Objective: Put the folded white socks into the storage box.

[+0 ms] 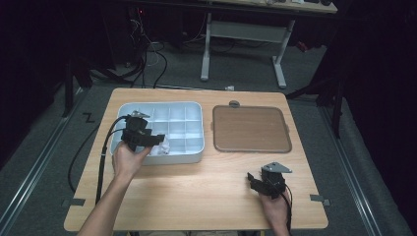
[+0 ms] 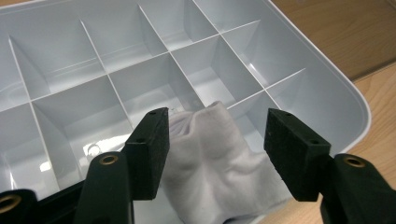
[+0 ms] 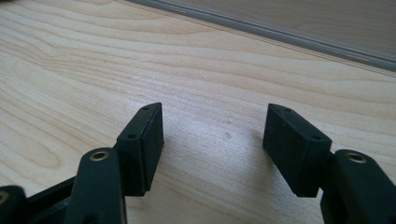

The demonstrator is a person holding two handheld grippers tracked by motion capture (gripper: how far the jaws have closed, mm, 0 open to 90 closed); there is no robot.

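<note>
Hovering over the near edge of the white divided tray (image 1: 194,156), the left gripper (image 1: 158,140) has its jaws spread wide, and a crumpled white cloth (image 2: 212,163) lies below and between them without either pad pressing on it. In the left gripper view the cloth is bunched in a compartment of the tray's near row, its folds rising up against the divider walls, the left pad just beside it and the right pad a little apart from it. From above the cloth (image 1: 162,146) shows as a pale lump near the middle of the tray's near edge, just beyond the gripper's tips. The tray sits on the left half of the bench (image 1: 196,191), with a brown flat tray (image 1: 251,129) beside it on the right half. The right gripper (image 1: 253,179) rests low over the bare wood near the bench's near right corner, well apart from the cloth, its jaws parted with nothing between them.
</note>
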